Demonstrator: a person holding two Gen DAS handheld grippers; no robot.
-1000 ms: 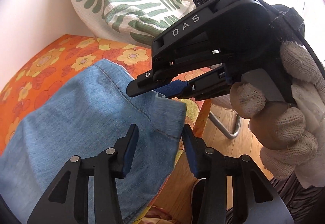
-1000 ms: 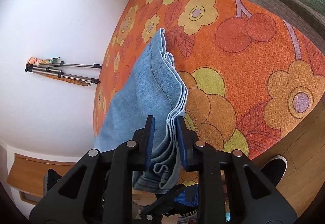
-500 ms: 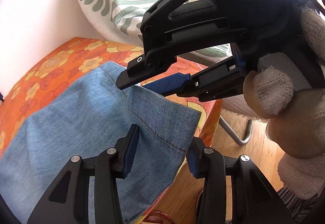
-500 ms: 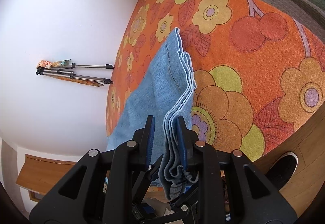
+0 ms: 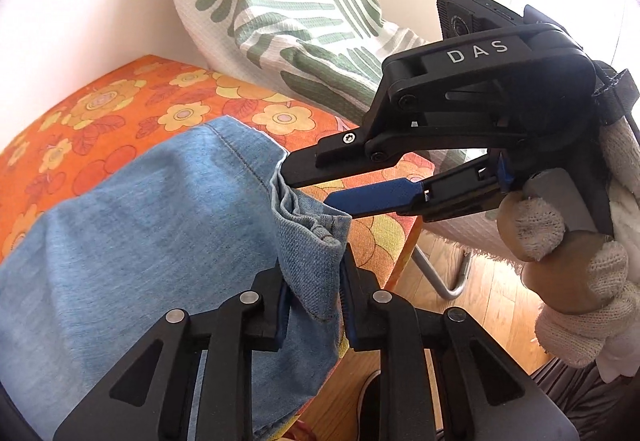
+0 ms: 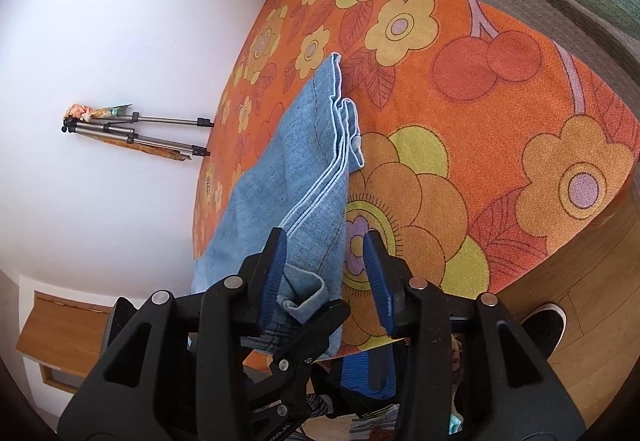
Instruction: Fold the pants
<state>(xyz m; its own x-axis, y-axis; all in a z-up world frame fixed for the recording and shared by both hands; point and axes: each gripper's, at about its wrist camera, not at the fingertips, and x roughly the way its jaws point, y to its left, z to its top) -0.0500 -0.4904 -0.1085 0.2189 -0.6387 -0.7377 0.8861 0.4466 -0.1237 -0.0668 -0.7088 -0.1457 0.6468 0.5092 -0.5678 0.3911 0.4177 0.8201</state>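
Handover at the hem. Left tongs (image 5: 312,293) had just been closing and gripped the bunched hem of the denim pants (image 5: 132,241). Right tongs (image 6: 326,277) had just been opening; its pads stood apart, the cloth loose between them. Pants lay on the orange floral cover (image 6: 500,129), hem overhanging its edge. Judged: the fold could proceed from the left grip.

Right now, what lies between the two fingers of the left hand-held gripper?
The bunched hem of the denim pants lies there, pinched by the left hand-held gripper; the left wrist view shows it.

Home bedroom: floral bedspread (image 6: 500,113), striped pillow (image 5: 280,9)
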